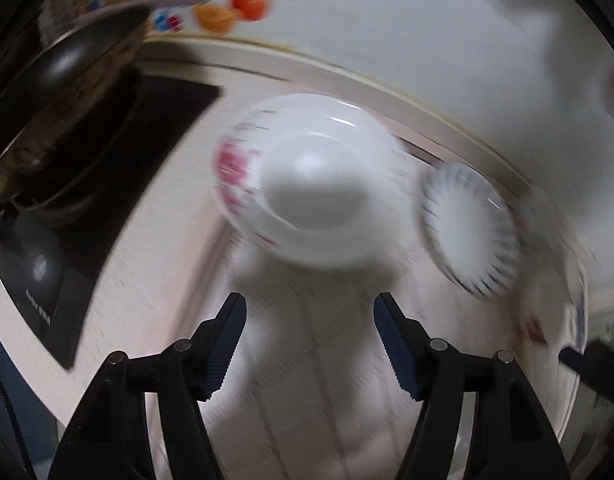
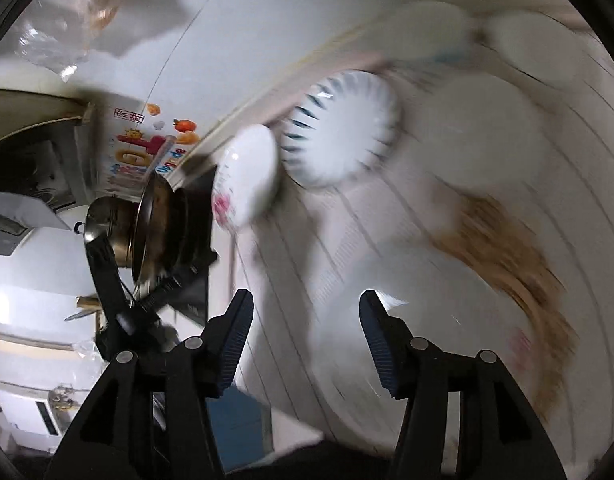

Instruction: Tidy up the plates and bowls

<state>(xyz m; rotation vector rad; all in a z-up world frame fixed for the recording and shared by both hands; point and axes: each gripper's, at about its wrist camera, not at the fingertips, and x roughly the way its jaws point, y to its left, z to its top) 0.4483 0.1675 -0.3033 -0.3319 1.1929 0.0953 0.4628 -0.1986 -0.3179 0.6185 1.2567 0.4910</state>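
Left wrist view: white surface [image 1: 147, 280], pink-flowered bowl [image 1: 307, 192] dead ahead, blue-striped bowl [image 1: 471, 232] just beside. Left gripper [image 1: 309, 316], right gripper [image 2: 305, 314] jaws wide, empty. Tip: slow down, straddle rim squarely.

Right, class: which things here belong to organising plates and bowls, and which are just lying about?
Belong to the job:
- pink-flowered bowl
- blue-striped bowl

Just lying about:
- frying pan
- black stove
- fruit stickers

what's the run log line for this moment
left gripper: open, empty | right gripper: open, empty | red-patterned bowl, blue-striped bowl: on counter | frames blurred
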